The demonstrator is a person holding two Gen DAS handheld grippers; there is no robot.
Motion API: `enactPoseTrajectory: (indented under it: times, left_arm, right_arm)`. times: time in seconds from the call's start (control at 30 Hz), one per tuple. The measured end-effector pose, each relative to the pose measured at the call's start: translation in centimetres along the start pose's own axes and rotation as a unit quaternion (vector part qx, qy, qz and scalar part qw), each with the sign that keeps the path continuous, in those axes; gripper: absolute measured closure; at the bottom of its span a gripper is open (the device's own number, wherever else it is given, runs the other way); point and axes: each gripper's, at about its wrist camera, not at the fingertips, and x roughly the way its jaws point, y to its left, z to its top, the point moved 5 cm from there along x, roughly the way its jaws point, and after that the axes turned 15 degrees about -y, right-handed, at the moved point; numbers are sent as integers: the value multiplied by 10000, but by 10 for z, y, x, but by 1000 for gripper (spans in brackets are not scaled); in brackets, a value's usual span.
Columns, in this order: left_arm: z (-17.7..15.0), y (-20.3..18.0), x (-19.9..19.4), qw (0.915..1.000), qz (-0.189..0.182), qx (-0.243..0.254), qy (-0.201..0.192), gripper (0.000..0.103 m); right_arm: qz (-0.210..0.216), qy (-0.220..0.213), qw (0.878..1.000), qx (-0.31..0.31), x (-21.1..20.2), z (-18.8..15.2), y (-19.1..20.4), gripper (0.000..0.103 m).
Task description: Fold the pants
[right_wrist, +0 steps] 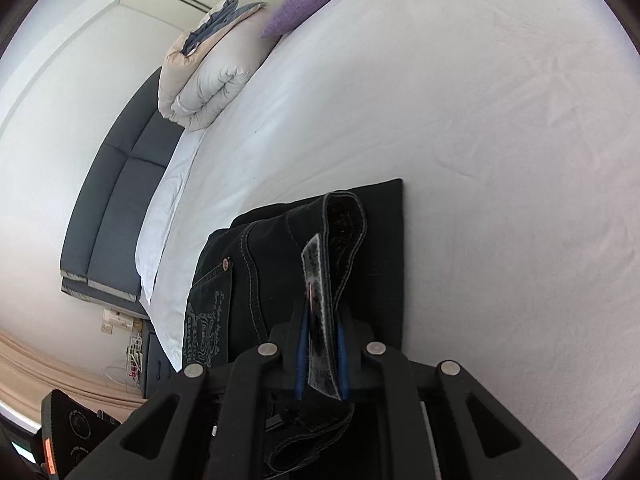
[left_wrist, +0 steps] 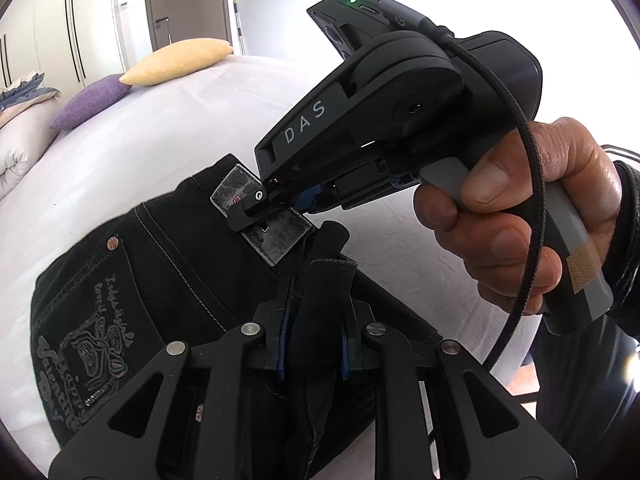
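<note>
Black jeans [left_wrist: 160,272] with an embroidered back pocket lie folded on the white bed; they also show in the right wrist view [right_wrist: 256,264]. My left gripper [left_wrist: 314,300] is shut on a bunched edge of the black denim. My right gripper [left_wrist: 256,210], held in a hand, is shut on the waistband with its grey patch [left_wrist: 276,240]. In its own view the right gripper [right_wrist: 322,320] clamps the grey waistband label [right_wrist: 318,280] and holds it upright above the folded pants.
The white bed sheet [right_wrist: 480,160] stretches around the pants. A purple pillow [left_wrist: 92,100], a yellow pillow [left_wrist: 176,60] and a rolled duvet [right_wrist: 208,80] lie at the far end. A dark headboard [right_wrist: 116,208] and wardrobes stand beyond.
</note>
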Motion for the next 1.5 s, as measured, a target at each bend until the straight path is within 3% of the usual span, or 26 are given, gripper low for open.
enactPoseTrajectory:
  times: [0.13, 0.2, 0.27, 0.33, 0.37, 0.4, 0.47, 0.6, 0.73, 0.8, 0.83, 0.87, 1.33, 1.5]
  left_arm:
    - [-8, 16, -2, 9999, -40, -148, 34, 85]
    - [-8, 22, -7, 9995, -151, -283, 32, 78]
    - [-7, 29, -17, 9978, -284, -592, 60, 75]
    - [-1, 40, -36, 9955, -370, -870, -18, 73]
    - [1, 45, -43, 9945, -393, -971, -78, 69]
    - [3, 50, -49, 9935, -388, -1064, -136, 54]
    - [9, 70, -66, 9901, -251, -1314, -424, 45]
    - [13, 134, -73, 9845, 295, -1650, -518, 45]
    - [-8, 190, -40, 9833, 879, -1593, 109, 47]
    - [-15, 204, -15, 9805, 976, -1621, 526, 66]
    - [-22, 209, -6, 9791, 1035, -1606, 693, 68]
    - [-25, 209, -5, 9791, 1051, -1589, 717, 68]
    - [-41, 191, -15, 9773, 1271, -1521, 744, 68]
    - [-36, 181, -37, 9773, 1340, -1463, 743, 68]
  right_arm:
    - [-68, -8, 10000, 49, 0, -7, -10, 85]
    - [-19, -32, 9999, 101, -2, -9, -11, 81]
    - [-32, -81, 9999, 128, -8, -9, -10, 72]
    - [-126, -199, 9997, 105, -18, -8, -11, 70]
    - [-236, -288, 9993, 101, -25, -8, -12, 70]
    - [-348, -361, 9987, 80, -31, -8, -12, 69]
    - [-411, -415, 9983, 2, -40, -10, -9, 69]
    - [-379, -343, 9979, -407, -47, -21, 17, 83]
    - [-595, -60, 9931, -1012, -32, -43, 41, 89]
    - [-891, 16, 9882, -1250, -25, -50, 40, 92]
    - [-1066, -1, 9845, -1390, -23, -53, 38, 99]
    - [-1173, -32, 9819, -1489, -23, -54, 37, 103]
    - [-1553, -361, 9737, -1628, -53, -86, 35, 103]
    - [-1647, -419, 9710, -1679, -58, -95, 34, 103]
